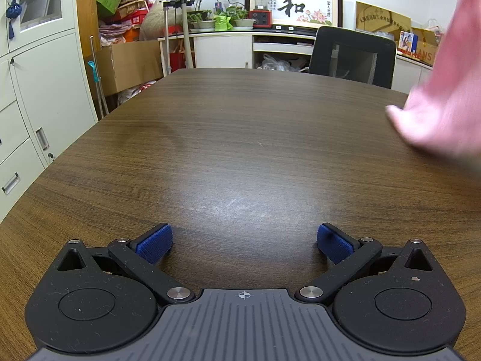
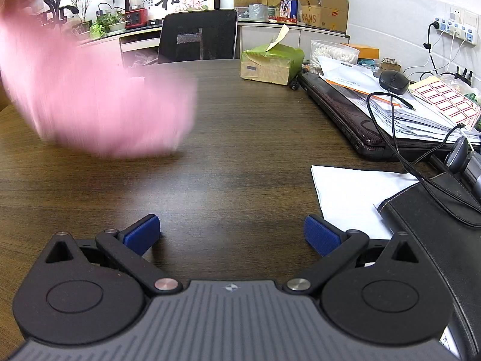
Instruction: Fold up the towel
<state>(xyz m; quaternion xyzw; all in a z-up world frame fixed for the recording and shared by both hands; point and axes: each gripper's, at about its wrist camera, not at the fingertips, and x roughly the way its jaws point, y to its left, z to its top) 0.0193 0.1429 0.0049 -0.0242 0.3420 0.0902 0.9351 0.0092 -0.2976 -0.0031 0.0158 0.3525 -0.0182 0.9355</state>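
A pink towel [image 1: 442, 99] shows as a motion-blurred shape at the right edge of the left wrist view, its lower end at the dark wooden table [image 1: 228, 138]. It also shows at the upper left of the right wrist view [image 2: 99, 102], blurred, reaching down to the table [image 2: 240, 138]. My left gripper [image 1: 244, 242] is open and empty, low over the table, with the towel far to its right. My right gripper [image 2: 231, 234] is open and empty, with the towel ahead and to its left. What holds the towel is not visible.
A black office chair [image 1: 351, 55] stands at the table's far side. In the right wrist view a tissue pack [image 2: 270, 64], a laptop with papers [image 2: 375, 114], a mouse [image 2: 393, 81], cables, a white sheet [image 2: 351, 195] and a black folder [image 2: 436, 225] crowd the right side. Cabinets [image 1: 39, 90] stand left.
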